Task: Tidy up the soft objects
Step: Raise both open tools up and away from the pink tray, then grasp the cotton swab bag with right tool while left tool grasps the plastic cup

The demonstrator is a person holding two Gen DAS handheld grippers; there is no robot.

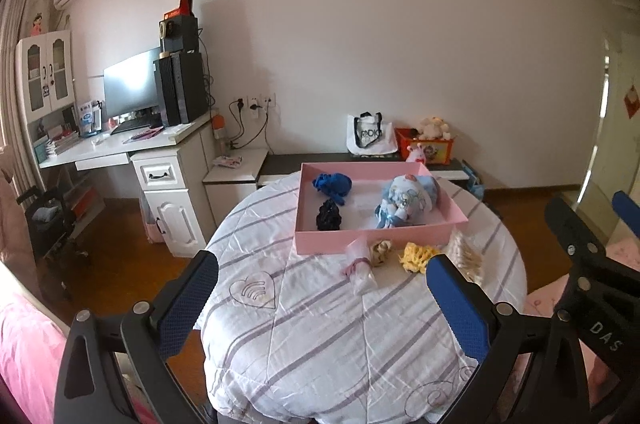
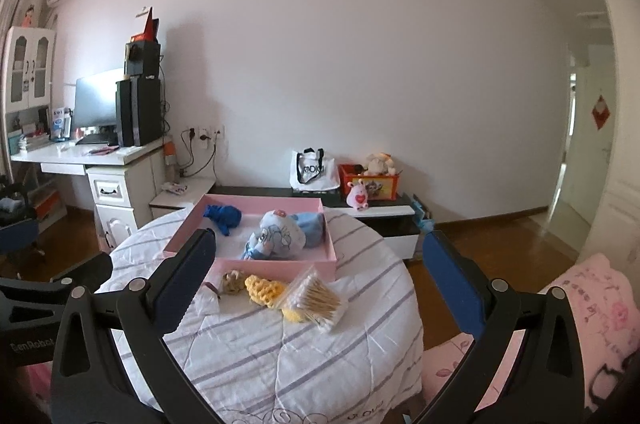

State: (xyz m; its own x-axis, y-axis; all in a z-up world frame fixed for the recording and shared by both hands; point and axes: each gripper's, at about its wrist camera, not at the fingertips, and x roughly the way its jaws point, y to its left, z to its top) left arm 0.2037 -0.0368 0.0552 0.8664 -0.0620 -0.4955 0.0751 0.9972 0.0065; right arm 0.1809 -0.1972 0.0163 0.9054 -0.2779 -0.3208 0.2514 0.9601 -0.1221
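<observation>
A pink tray (image 1: 372, 236) (image 2: 276, 268) sits on a round table with a striped white cover (image 1: 320, 324) (image 2: 280, 352). In the tray lie a blue cloth (image 1: 332, 183) (image 2: 222, 216), a black scrunchie (image 1: 329, 216) and a blue plush doll (image 1: 408, 201) (image 2: 280, 234). In front of the tray lie a clear bag with a pink band (image 1: 359, 266), a beige scrunchie (image 1: 380, 251) (image 2: 233, 282), a yellow crochet piece (image 1: 418, 256) (image 2: 266, 290) and a bag of cotton swabs (image 1: 466, 256) (image 2: 316, 300). My left gripper (image 1: 322, 278) and right gripper (image 2: 318, 258) are open and empty above the table's near side.
A white desk with monitor and computer tower (image 1: 180, 87) stands at the left. A low cabinet (image 1: 280, 163) along the wall holds a white tote bag (image 1: 370, 135) and an orange toy box (image 1: 426, 143). Pink bedding (image 2: 592, 312) lies at the right.
</observation>
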